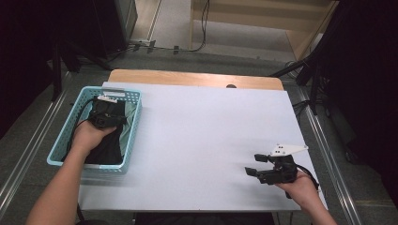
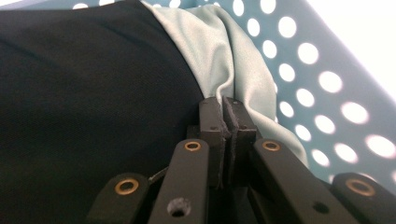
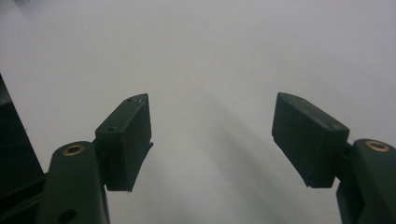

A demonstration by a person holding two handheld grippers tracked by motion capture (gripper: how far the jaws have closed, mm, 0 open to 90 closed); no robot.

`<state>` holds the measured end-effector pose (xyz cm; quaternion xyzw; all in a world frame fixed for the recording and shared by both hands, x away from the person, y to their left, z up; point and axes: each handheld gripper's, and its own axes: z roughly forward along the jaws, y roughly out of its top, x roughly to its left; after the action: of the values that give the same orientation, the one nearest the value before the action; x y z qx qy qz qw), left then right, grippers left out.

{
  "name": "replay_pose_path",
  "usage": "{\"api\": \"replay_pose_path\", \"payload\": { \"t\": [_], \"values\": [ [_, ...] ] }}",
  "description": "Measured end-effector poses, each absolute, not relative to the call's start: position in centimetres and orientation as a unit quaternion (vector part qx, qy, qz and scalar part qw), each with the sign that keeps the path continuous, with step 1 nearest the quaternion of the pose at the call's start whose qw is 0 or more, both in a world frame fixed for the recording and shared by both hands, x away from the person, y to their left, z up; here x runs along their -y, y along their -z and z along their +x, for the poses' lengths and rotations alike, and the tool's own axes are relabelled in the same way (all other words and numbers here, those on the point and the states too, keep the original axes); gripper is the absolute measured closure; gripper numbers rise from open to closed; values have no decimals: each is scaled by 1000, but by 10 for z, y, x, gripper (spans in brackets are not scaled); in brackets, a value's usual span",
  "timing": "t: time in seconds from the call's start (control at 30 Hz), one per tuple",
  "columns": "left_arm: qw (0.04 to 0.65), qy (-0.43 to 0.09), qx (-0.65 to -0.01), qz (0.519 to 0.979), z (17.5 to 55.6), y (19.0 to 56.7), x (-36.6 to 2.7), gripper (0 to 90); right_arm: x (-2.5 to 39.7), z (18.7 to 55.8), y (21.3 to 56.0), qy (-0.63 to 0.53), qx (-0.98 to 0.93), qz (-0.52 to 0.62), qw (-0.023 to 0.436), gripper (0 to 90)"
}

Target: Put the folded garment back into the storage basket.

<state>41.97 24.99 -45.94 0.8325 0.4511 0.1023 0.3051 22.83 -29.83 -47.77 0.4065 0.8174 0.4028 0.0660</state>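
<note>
A light-blue perforated basket (image 1: 134,133) stands at the table's left edge, holding a black cloth (image 1: 107,149) and a pale green cloth (image 1: 130,118). My left gripper (image 1: 106,118) is down inside the basket. In the left gripper view its jaws are pressed together (image 2: 227,114) just where the black cloth (image 2: 84,102) meets the green cloth (image 2: 219,51); nothing shows between them. My right gripper (image 1: 255,165) hovers low over the white table sheet (image 1: 211,131) at the front right, pointing left. Its jaws stand wide apart (image 3: 212,140) with nothing between them.
The basket wall (image 2: 327,84) rises close on the right of my left gripper. A wooden table edge (image 1: 197,78) runs along the back. Cables and a stand leg lie on the floor beyond the table.
</note>
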Motion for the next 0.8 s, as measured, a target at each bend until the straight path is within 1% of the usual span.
{"api": "replay_pose_path", "payload": {
  "t": [0.1, 0.23, 0.27, 0.4, 0.53, 0.6, 0.67, 0.7, 0.8],
  "values": [
    [314, -102, -455, 827, 425, 464, -252, 885, 299, 228, 478, -403, -817, 408, 65, 269],
    [306, -110, -456, 828, 436, 460, -249, 883, 299, 230, 479, -401, -818, 409, 65, 269],
    [315, -110, -462, 821, 437, 460, -249, 882, 298, 230, 479, -400, -818, 409, 65, 268],
    [332, -92, -469, 813, 434, 461, -254, 873, 298, 229, 478, -402, -817, 407, 67, 268],
    [351, -73, -477, 803, 429, 450, -260, 836, 299, 229, 478, -401, -817, 409, 66, 268],
    [362, -65, -483, 794, 427, 443, -263, 779, 298, 229, 478, -404, -816, 409, 65, 268],
    [366, -67, -480, 795, 422, 435, -263, 686, 299, 228, 476, -406, -815, 409, 66, 268],
    [367, -66, -479, 794, 421, 433, -263, 614, 299, 228, 476, -408, -813, 410, 65, 268],
    [369, -60, -476, 796, 414, 425, -262, 514, 300, 229, 477, -410, -812, 411, 63, 268]
  ]
}}
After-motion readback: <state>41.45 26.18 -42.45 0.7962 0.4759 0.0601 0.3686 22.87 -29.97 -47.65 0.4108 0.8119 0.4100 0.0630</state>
